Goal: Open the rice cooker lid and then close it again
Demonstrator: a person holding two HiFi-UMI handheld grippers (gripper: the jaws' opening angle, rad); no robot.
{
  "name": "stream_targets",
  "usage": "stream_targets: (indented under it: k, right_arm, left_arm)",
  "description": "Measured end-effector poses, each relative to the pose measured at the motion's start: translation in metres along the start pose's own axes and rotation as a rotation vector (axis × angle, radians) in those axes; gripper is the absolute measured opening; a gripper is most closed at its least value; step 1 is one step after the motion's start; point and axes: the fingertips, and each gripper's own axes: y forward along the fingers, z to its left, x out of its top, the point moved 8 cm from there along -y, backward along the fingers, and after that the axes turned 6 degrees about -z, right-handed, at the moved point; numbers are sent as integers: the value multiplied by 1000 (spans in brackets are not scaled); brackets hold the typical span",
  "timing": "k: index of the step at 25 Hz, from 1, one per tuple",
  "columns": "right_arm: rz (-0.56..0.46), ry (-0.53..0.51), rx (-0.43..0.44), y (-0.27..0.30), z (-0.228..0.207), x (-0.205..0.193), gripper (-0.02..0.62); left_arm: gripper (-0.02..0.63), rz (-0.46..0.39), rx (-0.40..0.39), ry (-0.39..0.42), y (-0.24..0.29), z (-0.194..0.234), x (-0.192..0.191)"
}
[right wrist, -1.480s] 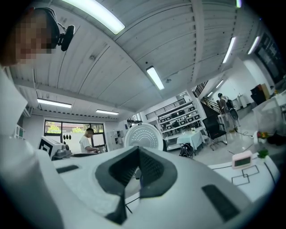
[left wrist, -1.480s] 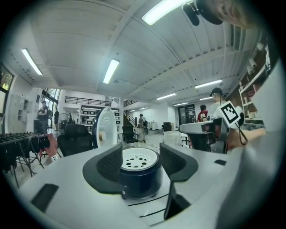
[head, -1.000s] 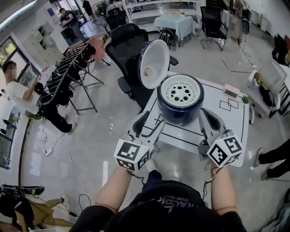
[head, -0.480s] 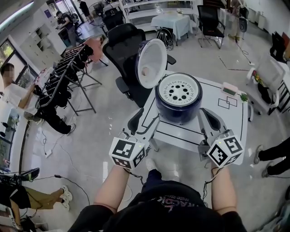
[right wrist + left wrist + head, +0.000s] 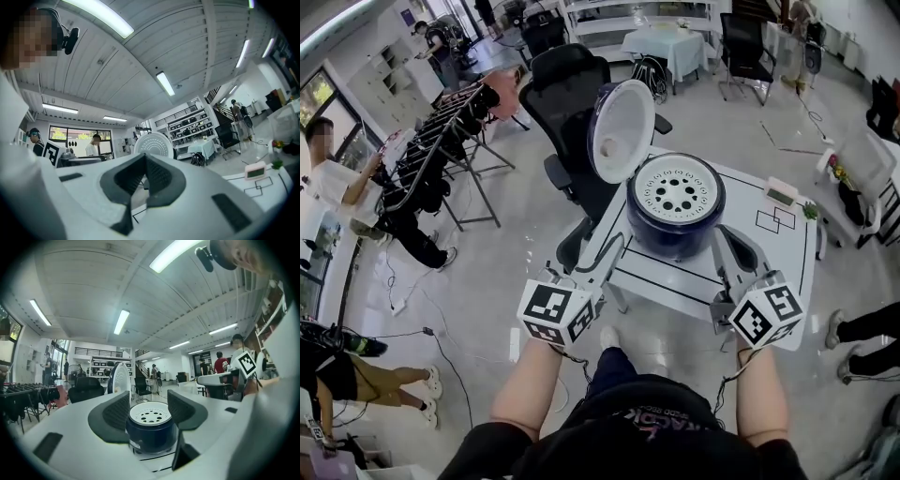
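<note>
Lid (image 5: 622, 131): up and fully open, standing on edge at the back-left rim of the rice cooker (image 5: 675, 211); same pose in all three head views, no swing yet.
Cooker: on the white table (image 5: 773, 258), near its left side, white perforated inner plate (image 5: 675, 187) exposed; not shifted.
Left gripper (image 5: 149, 409): jaws wide apart, nothing between the pads; cooker body only framed in the gap, well short of contact.
Left gripper, change: marker cube drifted a little left and slightly up in the head view over the last second, away from the cooker's front and toward the lid's side.
Right gripper (image 5: 144, 178): jaws pressed together, empty; parked level just off the cooker's front-right, not touching it; unmoved across the frames.
Stage, judged: opening half done, closing half not begun.
Meaning of the shift, judged: likely a repositioning to get behind or above the raised lid for the push down; too small to be sure.
Next move, judged: contact high on the lid's outer shell, then a swing forward and down until the latch catches.
Risk, judged: cooker sliding on the smooth tabletop if pushed sideways instead of along the hinge arc; shut right gripper placed well to brace the body.
</note>
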Motion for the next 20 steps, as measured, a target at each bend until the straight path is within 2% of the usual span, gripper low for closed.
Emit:
stream_targets:
  k: [9,20]
  right_arm:
    - [16,-7,-7,30,-10,-2,2]
    - [12,-30,-49,101,-7,-6,2]
  left_arm:
    - [250,-9,33,-7,22,35,-2]
    - [249,-36,22,-23,62,115,1]
